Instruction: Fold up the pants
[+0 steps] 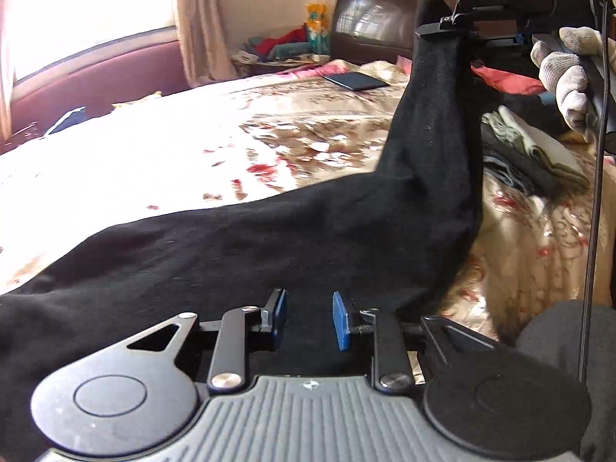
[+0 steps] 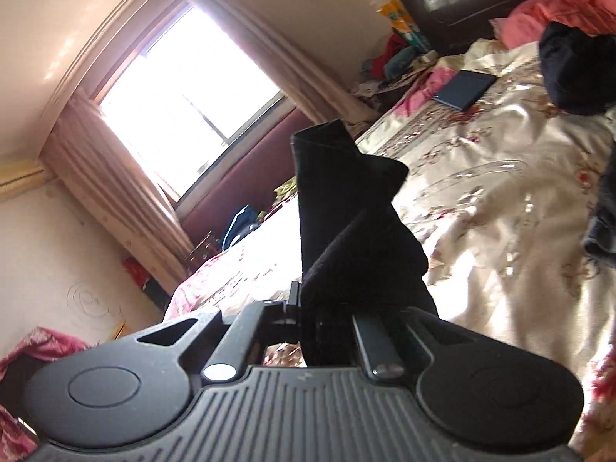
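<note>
Black pants (image 1: pixel 269 238) lie across the floral bedspread (image 1: pixel 192 146), from the lower left toward the right. One end rises steeply off the bed to the upper right, where my right gripper (image 1: pixel 442 29) is shut on it, held by a gloved hand (image 1: pixel 562 69). In the right wrist view, the black fabric (image 2: pixel 346 211) stands up out of the closed right gripper (image 2: pixel 323 308) and folds over itself. My left gripper (image 1: pixel 310 319) hovers low over the near part of the pants. Its blue pads (image 1: pixel 340 321) are apart and press on nothing.
A dark flat notebook or tablet (image 1: pixel 356 81) lies near the headboard (image 1: pixel 369 19). A pile of clothes (image 1: pixel 531 154) sits at the bed's right side, with another black garment (image 2: pixel 577 73) and pink bedding (image 2: pixel 539 19). A window with curtains (image 2: pixel 184 92) is on the left.
</note>
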A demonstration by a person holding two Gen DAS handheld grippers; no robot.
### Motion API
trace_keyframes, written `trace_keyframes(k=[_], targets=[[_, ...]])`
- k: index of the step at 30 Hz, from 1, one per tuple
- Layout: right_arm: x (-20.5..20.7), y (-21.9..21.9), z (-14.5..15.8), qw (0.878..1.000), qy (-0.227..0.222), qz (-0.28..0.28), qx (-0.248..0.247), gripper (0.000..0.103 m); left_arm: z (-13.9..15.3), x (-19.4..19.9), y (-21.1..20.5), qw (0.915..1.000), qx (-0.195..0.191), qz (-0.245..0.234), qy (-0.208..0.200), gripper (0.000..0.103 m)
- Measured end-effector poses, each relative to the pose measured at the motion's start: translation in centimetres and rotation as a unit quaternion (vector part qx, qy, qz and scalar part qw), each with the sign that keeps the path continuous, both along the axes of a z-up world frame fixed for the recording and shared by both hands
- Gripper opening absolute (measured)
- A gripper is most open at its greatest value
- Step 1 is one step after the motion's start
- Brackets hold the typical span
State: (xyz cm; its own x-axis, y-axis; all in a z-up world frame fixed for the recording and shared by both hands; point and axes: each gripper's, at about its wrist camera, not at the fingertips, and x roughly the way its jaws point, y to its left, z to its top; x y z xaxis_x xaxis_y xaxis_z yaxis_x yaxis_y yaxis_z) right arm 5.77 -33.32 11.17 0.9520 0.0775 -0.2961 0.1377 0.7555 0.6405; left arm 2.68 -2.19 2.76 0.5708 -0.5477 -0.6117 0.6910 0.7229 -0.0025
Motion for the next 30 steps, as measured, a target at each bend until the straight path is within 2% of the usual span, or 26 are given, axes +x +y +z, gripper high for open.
trace_keyframes(k=[2, 4, 7, 10, 12, 15, 17, 20, 24, 26, 30], targets=[[2.8, 5.5, 0.5, 0.997, 0.009, 0.061, -0.039, 0.007, 0.6, 0.5, 3.5, 0.9991, -0.010, 0.040, -0.006, 0.039], [5.4, 11.2, 0.3, 0.989, 0.023, 0.119, -0.085, 0.007, 1.0, 1.1, 7.3, 0.9965, -0.023, 0.081, -0.005, 0.039], [8.4, 20.7, -1.4, 0.965, 0.034, 0.219, -0.138, 0.007, 0.8, 1.5, 12.6, 0.9902, 0.002, 0.138, -0.018, 0.039], [9.6, 29.0, -4.1, 0.938, 0.050, 0.291, -0.183, 0.007, -0.3, 1.5, 17.3, 0.9827, 0.020, 0.184, -0.009, 0.039], [10.1, 33.0, -6.2, 0.923, 0.070, 0.321, -0.199, 0.007, -1.4, 1.4, 19.9, 0.9773, 0.019, 0.211, 0.009, 0.039], [9.8, 38.2, -9.6, 0.896, 0.091, 0.355, -0.251, 0.007, -2.9, 1.1, 22.1, 0.9721, 0.012, 0.232, 0.029, 0.039], [9.3, 40.5, -10.8, 0.880, 0.094, 0.358, -0.299, 0.008, -3.6, 0.7, 22.9, 0.9717, -0.005, 0.234, 0.032, 0.039], [8.4, 41.6, -11.3, 0.866, 0.080, 0.350, -0.348, 0.008, -4.0, 0.8, 23.5, 0.9720, -0.021, 0.232, 0.032, 0.040], [8.9, 41.6, -11.1, 0.866, 0.086, 0.348, -0.350, 0.010, -4.4, 0.9, 24.2, 0.9721, -0.043, 0.228, 0.036, 0.040], [9.4, 41.8, -10.7, 0.870, 0.085, 0.346, -0.340, 0.012, -4.6, 0.8, 24.5, 0.9722, -0.051, 0.226, 0.035, 0.040], [9.8, 43.5, -10.3, 0.864, 0.072, 0.339, -0.365, 0.015, -4.7, 0.0, 25.0, 0.9719, -0.062, 0.225, 0.033, 0.041]])
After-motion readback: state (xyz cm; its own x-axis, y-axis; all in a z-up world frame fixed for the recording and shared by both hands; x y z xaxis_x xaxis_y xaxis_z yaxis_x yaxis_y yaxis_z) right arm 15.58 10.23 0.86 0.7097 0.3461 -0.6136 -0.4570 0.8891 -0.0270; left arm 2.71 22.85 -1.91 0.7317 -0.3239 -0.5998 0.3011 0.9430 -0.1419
